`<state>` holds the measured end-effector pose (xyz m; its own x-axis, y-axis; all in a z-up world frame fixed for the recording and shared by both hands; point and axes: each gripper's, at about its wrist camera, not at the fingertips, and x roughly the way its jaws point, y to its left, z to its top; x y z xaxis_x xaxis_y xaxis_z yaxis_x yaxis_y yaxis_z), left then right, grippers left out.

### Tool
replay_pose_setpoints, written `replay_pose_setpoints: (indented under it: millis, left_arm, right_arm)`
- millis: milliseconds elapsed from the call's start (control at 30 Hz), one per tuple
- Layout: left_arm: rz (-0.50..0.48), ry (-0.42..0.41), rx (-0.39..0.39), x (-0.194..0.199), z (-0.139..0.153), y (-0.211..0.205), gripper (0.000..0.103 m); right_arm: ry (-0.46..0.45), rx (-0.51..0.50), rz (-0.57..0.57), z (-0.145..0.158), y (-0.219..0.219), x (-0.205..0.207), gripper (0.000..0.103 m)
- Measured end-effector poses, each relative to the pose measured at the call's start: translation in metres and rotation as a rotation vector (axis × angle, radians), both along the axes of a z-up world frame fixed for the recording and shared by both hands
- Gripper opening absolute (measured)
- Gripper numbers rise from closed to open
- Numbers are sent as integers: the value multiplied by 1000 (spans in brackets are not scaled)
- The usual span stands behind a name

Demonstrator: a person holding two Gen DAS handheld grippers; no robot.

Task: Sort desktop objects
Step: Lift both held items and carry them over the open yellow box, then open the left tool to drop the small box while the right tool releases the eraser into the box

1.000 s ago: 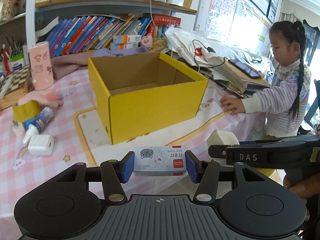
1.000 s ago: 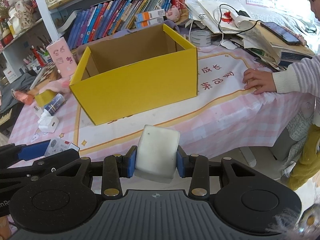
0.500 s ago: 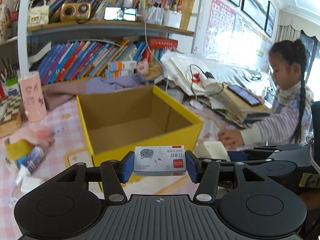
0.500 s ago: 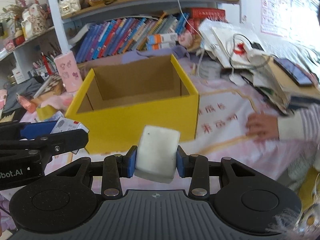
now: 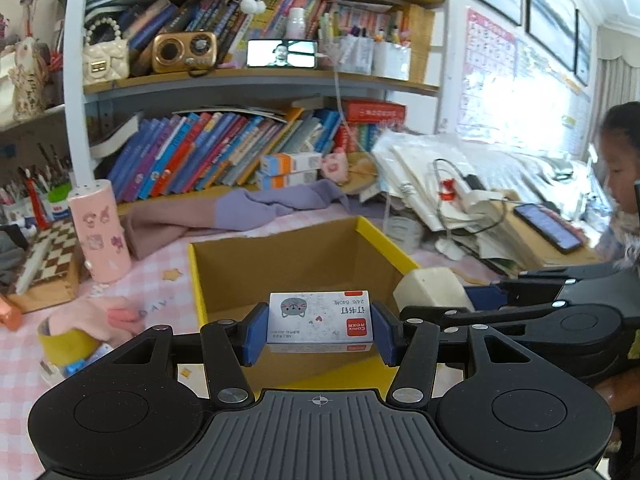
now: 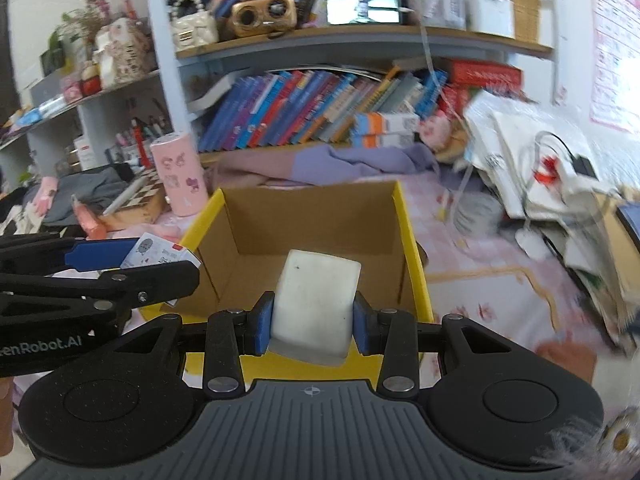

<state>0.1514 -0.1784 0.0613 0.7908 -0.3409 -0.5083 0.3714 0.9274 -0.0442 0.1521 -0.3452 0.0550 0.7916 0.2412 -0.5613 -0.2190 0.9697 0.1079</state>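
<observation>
Room: a cluttered study corner, with a bookshelf (image 5: pixel 224 148) behind a counter (image 5: pixel 24 344) under a pink checked cloth.
Staple box: a small card packet (image 5: pixel 320 316) with a cat drawing, held level above the near edge of the yellow box. It looks light and stiff, with corners that could crush. The short ends, where it is gripped now, are the sound place to hold it.
White block: a pale, rounded slab (image 6: pixel 314 304), likely an eraser or sponge, so probably light and slightly yielding. It is pinched across its flat sides, above the yellow box's near wall.
Left tongs: clenched on the staple box (image 5: pixel 320 330), blue pads on both ends.
Right tongs: clenched on the white block (image 6: pixel 312 322).
Yellow box: an open carton (image 6: pixel 408 240) with a bare brown inside, just ahead of both tongs.
Around it: a pink cylinder (image 5: pixel 100 232) to the left, and paper piles (image 5: pixel 440 184) to the right.
Person: a child at the far right edge (image 5: pixel 624 168).
</observation>
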Motion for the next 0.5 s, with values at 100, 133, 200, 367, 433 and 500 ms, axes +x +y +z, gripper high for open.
replay_pose_setpoints:
  millis: [100, 133, 200, 367, 433, 500]
  left_arm:
    - [27, -4, 25, 12, -2, -3, 53]
    - [33, -6, 34, 17, -3, -5, 53]
    - [44, -5, 56, 26, -5, -8, 53]
    - [38, 20, 141, 55, -19, -19, 53]
    - [33, 32, 174, 67, -23, -23, 53]
    - [25, 43, 196, 78, -25, -27, 53]
  right_arm:
    - [-3, -22, 56, -1, -2, 18, 36]
    - [0, -30, 80, -2, -2, 25, 36]
    - [5, -46, 122, -3, -3, 36, 36]
    - [29, -120, 236, -12, -3, 69, 36]
    - [42, -159, 278, -18, -2, 83, 36]
    - [54, -200, 312, -25, -1, 94, 36]
